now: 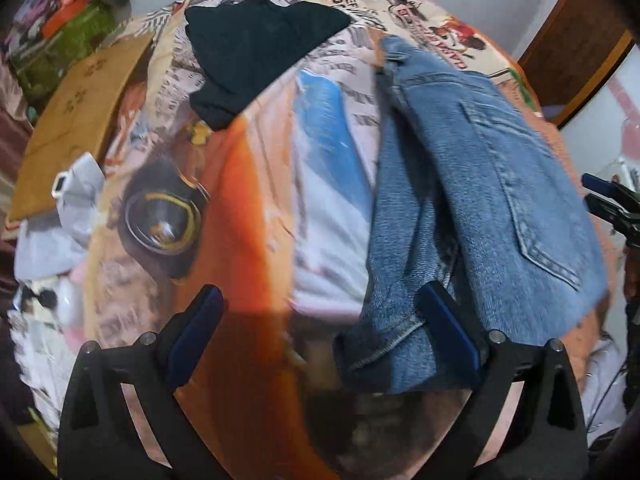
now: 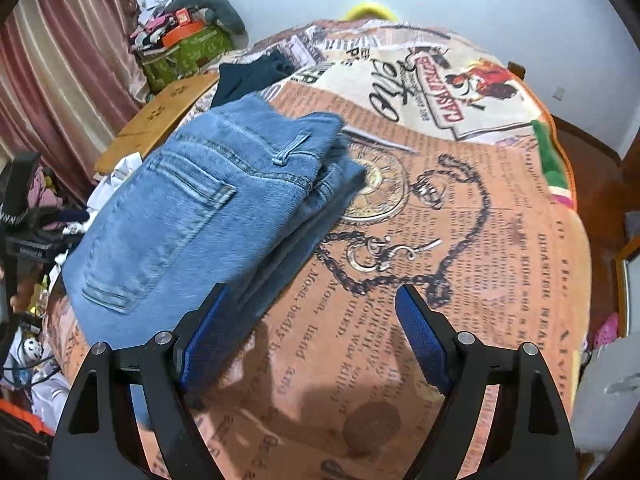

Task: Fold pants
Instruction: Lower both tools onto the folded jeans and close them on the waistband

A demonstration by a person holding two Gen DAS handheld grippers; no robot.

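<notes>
Jeans [image 2: 192, 216] lie folded on the bed's printed blanket [image 2: 460, 208], toward its left edge. My left tool [image 1: 320, 320] gapes wide, empty, one pad beside the denim hem. My right tool [image 2: 312, 320] gapes too, holding nothing.

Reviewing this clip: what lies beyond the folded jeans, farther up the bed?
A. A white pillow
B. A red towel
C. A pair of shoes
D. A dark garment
D: a dark garment lies on the printed blanket past the far end of the folded jeans; no towel, shoes or pillow shows there.
</notes>
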